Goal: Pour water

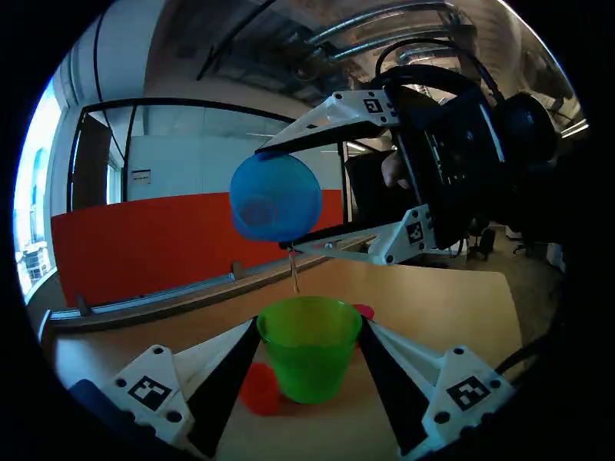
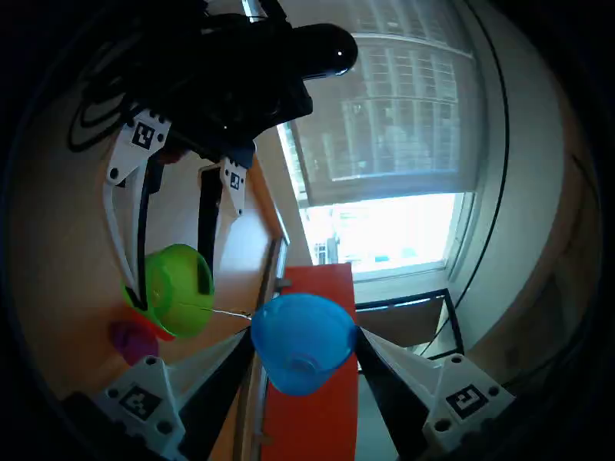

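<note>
the left gripper (image 1: 307,342) clamps the green cup (image 1: 310,361); above it the right gripper (image 2: 304,338) grips a tipped blue cup (image 2: 302,355), water (image 1: 294,273) trickling into the green cup.

The tipped cup (image 1: 274,197) hangs above the upright cup (image 1: 310,357), over the table (image 1: 446,300).

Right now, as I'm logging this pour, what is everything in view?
green cup: 1, green, upright on the table
blue cup: 1, blue, tipped above the green cup
water: 1 thin stream, clear, falling from blue cup toward green cup
red item: 1, red, small, beside green cup
pink item: 1, pink, behind green cup
table: 1, light wood
wall panel: 1, orange-red, behind table
left gripper: 1, white, jaws on green cup
right gripper: 1, white, jaws holding blue cup
</note>
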Motion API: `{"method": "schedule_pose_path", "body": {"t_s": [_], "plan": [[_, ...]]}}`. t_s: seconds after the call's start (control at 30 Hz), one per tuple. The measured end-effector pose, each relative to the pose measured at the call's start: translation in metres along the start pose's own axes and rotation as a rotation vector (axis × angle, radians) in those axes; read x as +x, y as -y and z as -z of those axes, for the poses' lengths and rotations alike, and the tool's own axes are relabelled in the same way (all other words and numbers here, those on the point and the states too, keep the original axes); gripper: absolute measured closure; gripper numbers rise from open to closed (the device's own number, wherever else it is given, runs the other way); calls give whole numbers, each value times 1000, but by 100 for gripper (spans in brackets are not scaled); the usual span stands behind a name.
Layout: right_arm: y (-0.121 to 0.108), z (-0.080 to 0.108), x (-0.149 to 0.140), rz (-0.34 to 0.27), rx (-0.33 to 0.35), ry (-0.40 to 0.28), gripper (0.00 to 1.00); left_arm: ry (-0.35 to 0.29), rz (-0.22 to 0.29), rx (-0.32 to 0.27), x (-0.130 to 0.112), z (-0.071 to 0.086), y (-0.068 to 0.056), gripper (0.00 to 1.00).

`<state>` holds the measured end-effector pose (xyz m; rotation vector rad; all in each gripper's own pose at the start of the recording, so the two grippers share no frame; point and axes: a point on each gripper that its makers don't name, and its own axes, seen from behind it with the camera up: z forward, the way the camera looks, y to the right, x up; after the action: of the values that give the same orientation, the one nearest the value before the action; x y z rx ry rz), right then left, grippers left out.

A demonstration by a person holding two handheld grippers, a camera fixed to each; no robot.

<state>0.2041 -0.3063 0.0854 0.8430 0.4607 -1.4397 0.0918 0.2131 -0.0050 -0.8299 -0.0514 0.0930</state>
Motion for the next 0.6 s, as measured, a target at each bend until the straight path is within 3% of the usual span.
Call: {"method": "schedule_pose_path", "body": {"t_s": [0.6], "plan": [[-1, 3, 4, 24, -9, 1, 7, -2, 0, 1, 1, 0, 1, 11]]}}
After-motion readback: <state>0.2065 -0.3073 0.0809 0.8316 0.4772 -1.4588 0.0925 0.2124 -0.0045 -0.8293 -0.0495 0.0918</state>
